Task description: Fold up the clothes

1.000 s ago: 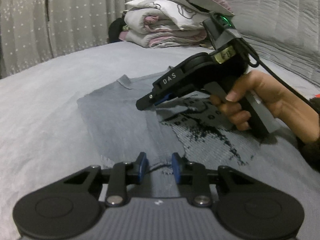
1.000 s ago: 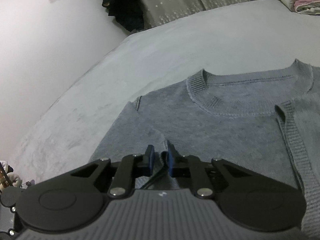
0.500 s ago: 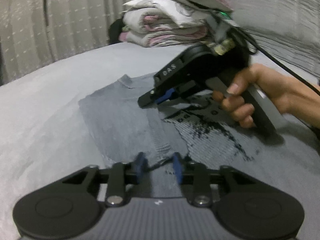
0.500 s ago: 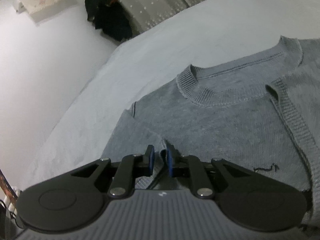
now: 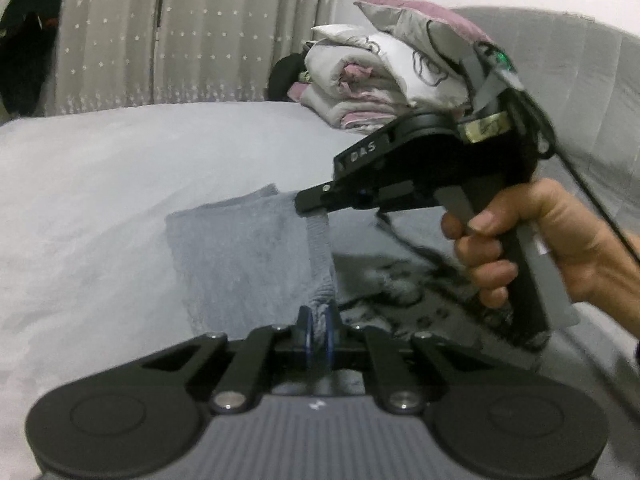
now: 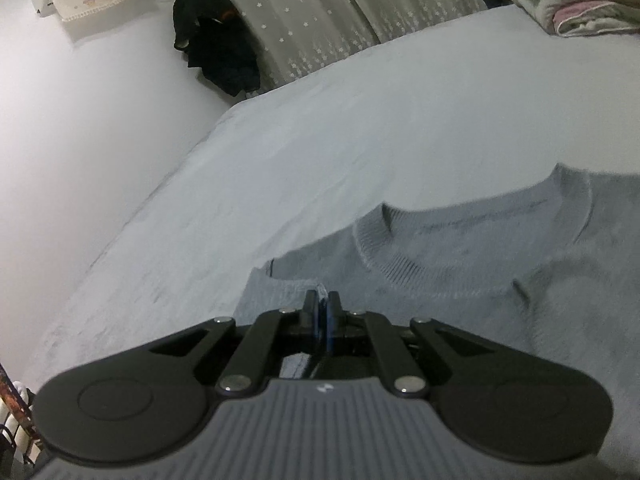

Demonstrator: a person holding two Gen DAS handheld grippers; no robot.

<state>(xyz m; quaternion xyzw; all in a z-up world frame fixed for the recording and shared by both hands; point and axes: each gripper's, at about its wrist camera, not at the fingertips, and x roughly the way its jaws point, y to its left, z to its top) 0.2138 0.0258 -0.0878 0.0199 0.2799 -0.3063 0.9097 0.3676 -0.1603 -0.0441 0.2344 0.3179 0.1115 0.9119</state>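
In the left wrist view, the left gripper (image 5: 319,325) was seen closed on a ribbed edge of the grey sweater (image 5: 240,256), a taut strip of cloth being held up ahead of the jaws to the right gripper (image 5: 310,204), itself clamped on that same edge and gripped by a hand (image 5: 532,240). The rest of the sweater was spread on the bed (image 5: 88,200) below. In the right wrist view, the jaws were pinched nearly together on a fold of cloth, with the collar (image 6: 472,240) lying ahead and to the right.

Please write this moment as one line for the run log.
fold clothes | left gripper: shut on sweater | right gripper: shut on sweater | edge lifted off bed
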